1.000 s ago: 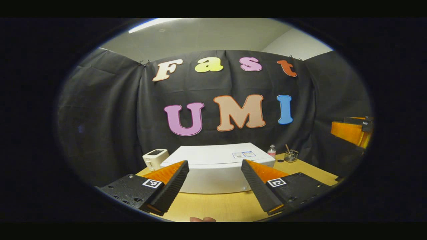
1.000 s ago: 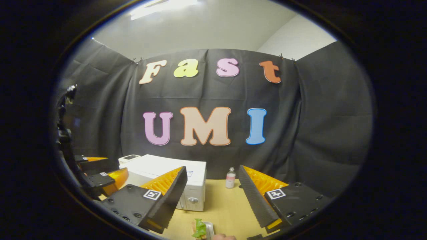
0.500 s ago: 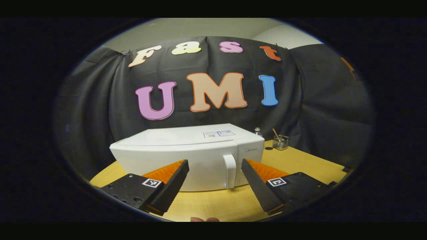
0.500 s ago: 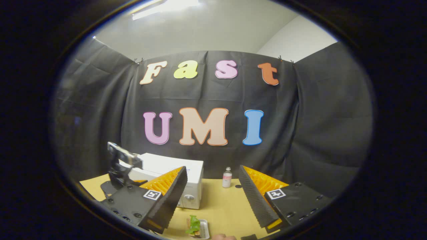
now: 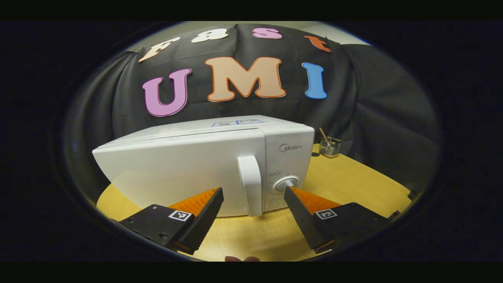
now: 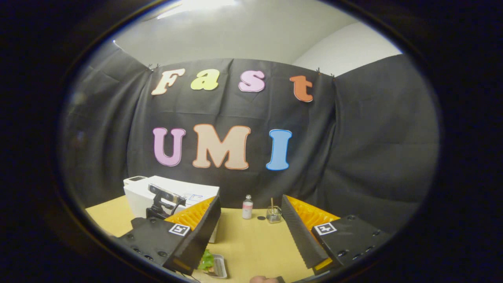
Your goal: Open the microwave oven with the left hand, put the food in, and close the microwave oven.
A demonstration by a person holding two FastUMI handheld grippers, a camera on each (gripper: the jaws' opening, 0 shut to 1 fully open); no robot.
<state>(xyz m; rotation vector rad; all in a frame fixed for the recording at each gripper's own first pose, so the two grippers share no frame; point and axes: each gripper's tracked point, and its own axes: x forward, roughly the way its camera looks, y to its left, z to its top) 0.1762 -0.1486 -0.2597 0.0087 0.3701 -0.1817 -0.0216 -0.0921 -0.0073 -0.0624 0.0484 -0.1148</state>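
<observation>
Glass jar [image 5: 329, 147] right of microwave [image 5: 188, 173]

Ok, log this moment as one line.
left claw: open, facing white microwave oven's handle | door: closed | right claw: open | food tray: on table

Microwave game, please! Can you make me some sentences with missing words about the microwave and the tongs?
1. The microwave door is ____.
2. The left tongs are open, and the door's ____ stands between their tips.
3. The food tray lies on the ____, outside the microwave.
4. The right tongs are open and hold ____.

Missing words: shut; handle; table; nothing
</observation>
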